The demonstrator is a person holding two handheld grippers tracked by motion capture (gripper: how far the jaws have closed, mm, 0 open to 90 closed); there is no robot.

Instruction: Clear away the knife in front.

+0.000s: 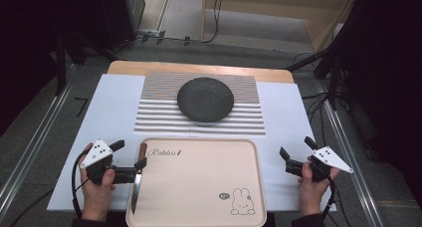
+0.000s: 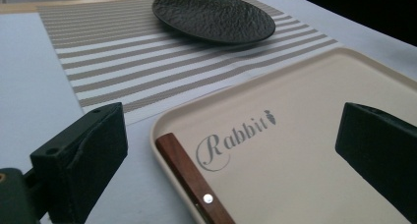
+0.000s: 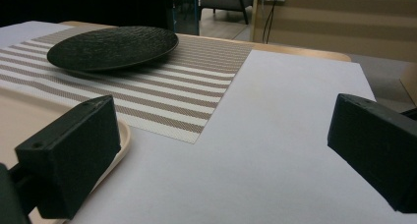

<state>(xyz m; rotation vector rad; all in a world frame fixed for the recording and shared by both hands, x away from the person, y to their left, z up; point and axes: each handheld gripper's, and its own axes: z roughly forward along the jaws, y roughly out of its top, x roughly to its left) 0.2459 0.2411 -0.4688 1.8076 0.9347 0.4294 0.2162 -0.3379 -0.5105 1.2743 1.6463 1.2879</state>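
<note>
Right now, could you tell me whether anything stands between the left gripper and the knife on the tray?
Nothing visible does: the left gripper stands open right at the knife, which lies along the tray's left edge.

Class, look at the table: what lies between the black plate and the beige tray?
In the high view, just the striped placemat separates the black plate from the beige tray.

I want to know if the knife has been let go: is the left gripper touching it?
Apart. In the left gripper view the left gripper stands wide open, with the knife lying on the tray, clear of both jaws.
</note>
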